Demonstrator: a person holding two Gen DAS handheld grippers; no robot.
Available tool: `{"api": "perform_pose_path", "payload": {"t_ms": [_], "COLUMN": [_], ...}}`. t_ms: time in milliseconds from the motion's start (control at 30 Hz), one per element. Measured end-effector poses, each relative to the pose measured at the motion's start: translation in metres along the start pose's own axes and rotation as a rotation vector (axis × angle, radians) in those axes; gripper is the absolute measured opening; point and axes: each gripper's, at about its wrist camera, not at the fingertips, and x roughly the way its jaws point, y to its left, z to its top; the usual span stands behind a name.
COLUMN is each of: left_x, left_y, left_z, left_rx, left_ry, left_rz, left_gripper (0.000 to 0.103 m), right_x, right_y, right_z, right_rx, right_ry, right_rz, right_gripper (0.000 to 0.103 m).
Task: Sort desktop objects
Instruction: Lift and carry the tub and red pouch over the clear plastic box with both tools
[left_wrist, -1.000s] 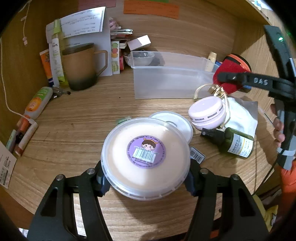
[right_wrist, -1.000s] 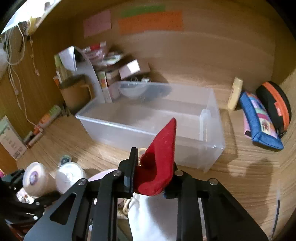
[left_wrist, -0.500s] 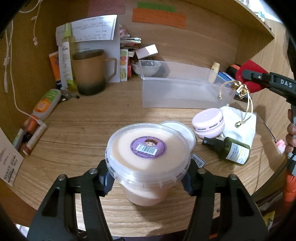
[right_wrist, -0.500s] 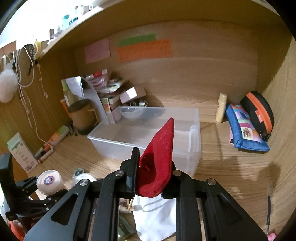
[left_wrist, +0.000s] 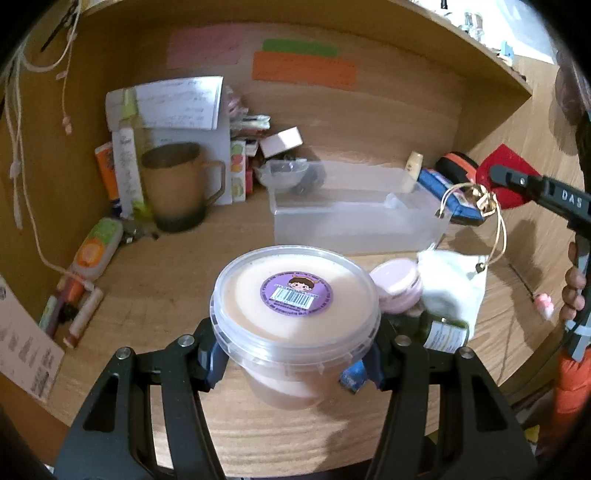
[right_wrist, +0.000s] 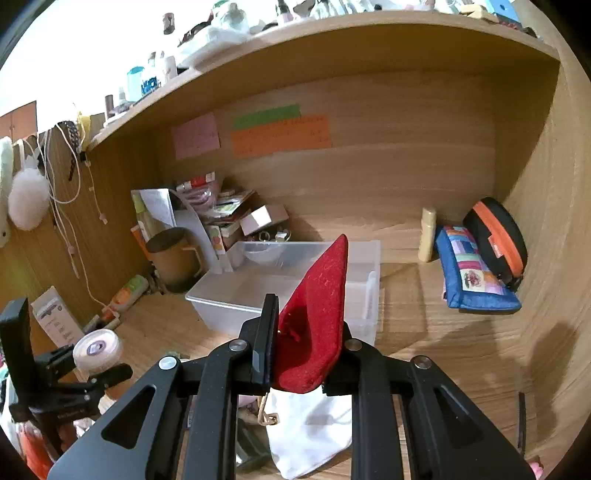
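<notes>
My left gripper (left_wrist: 295, 360) is shut on a clear plastic tub (left_wrist: 295, 314) with a peach-coloured filling and a purple barcode sticker, held above the wooden desk. The tub also shows in the right wrist view (right_wrist: 98, 349). My right gripper (right_wrist: 308, 360) is shut on a red felt pouch (right_wrist: 317, 317) and holds it in the air; a gold cord (left_wrist: 495, 229) hangs from the pouch (left_wrist: 508, 168). A clear plastic bin (left_wrist: 354, 218) stands at the middle back of the desk, also in the right wrist view (right_wrist: 295, 288).
A lilac round jar (left_wrist: 397, 290), a white cloth bag (left_wrist: 454, 291) and a green bottle (left_wrist: 441, 330) lie at the right. A brown mug (left_wrist: 177, 188), papers and small boxes stand at the back left. A blue pouch (right_wrist: 472, 275) and an orange-black case (right_wrist: 496, 238) lie at the back right.
My left gripper has lifted the tub off the desk and higher. My right gripper has raised the red pouch and pulled back from the bin.
</notes>
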Motion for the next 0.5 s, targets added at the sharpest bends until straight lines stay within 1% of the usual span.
{"api": "perform_pose_path", "payload": {"t_ms": [300,400,500], "left_x": [-0.014,-0.019,-0.022], "left_y": [-0.008,-0.011,-0.016], "left_z": [0.045,0.062,0.080], "left_rx": [0.039,0.054,0.076], "left_ry": [-0.065,-0.086,-0.109], "left_rz": [-0.003,-0.013,-0.007], "left_gripper": [0.059,0.059,0.059], "right_x": [-0.015,-0.016,-0.015], "right_y": [-0.005,-0.005,-0.006], "right_z": [0.009,0.014,0.021], "right_rx": [-0.002,-0.001,-0.004], "right_ry": [-0.038,-0.049,-0.058], "right_rz": [0.004,0.013,0.017], "right_gripper": [0.016,0.016,0.016]}}
